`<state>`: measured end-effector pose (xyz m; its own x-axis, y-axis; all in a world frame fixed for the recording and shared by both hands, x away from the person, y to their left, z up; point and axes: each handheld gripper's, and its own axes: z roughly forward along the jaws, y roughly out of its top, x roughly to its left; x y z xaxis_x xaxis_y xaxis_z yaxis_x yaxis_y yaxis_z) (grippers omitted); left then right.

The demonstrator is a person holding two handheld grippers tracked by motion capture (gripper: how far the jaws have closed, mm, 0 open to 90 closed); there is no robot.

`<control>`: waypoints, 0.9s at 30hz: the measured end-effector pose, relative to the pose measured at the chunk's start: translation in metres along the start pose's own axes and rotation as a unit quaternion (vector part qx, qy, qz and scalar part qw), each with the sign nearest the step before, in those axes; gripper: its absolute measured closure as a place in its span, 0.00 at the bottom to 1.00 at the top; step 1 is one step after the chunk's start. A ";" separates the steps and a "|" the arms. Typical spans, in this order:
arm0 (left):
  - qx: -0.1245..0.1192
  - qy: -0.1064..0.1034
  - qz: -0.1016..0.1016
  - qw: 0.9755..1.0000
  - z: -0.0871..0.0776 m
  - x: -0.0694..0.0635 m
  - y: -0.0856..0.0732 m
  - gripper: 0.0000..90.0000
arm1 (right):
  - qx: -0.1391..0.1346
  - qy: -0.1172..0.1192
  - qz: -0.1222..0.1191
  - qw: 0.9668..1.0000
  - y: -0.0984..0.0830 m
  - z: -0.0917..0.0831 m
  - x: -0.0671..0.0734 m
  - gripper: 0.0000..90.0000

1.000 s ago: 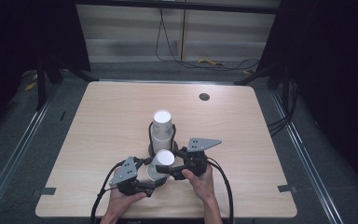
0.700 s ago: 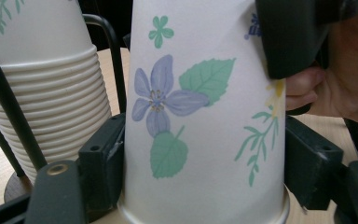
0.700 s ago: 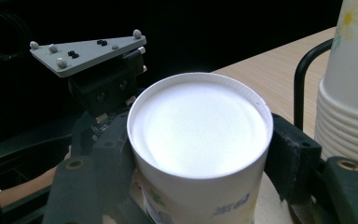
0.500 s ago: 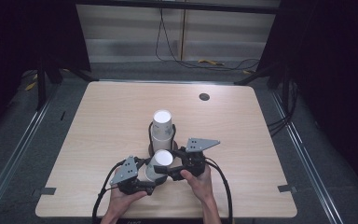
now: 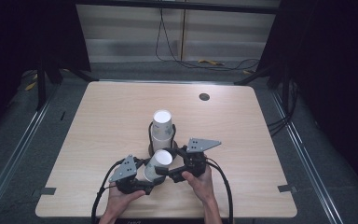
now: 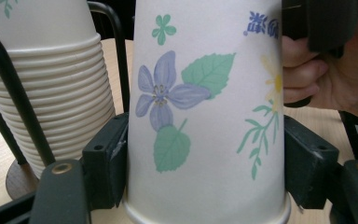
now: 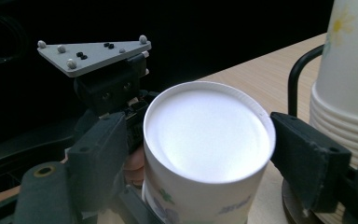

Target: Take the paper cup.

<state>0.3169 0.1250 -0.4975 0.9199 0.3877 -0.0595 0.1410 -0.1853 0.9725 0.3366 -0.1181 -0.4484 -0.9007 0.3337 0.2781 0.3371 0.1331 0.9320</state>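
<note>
left gripper (image 6: 205, 154) clamps floral paper cup (image 6: 205, 107) | right gripper (image 7: 196, 154) just opened, astride it | blue print unreadable

In the left gripper view, the cup (image 6: 205, 116) runs past the top edge, its closed end cut off, and blue print (image 6: 264, 21) near that edge is too blurred to read. The stack (image 6: 42, 84) beside it is cropped at left and top. In the high view, the cup (image 5: 156, 164) hides the jaws' tips, and both forearms leave the bottom edge.
</note>
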 end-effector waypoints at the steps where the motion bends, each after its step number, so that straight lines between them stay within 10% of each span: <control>1: 0.002 -0.001 0.000 1.000 -0.001 0.001 0.000 0.31 | -0.003 0.000 -0.001 1.000 0.000 -0.002 0.000 0.23; 27: 0.067 -0.009 0.012 0.998 -0.006 0.013 0.016 0.31 | 0.015 -0.029 -0.011 0.999 -0.012 -0.027 -0.003 0.19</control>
<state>0.3296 0.1323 -0.4816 0.9301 0.3648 -0.0422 0.1651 -0.3130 0.9353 0.3281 -0.1462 -0.4546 -0.8911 0.3838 0.2421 0.3258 0.1697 0.9301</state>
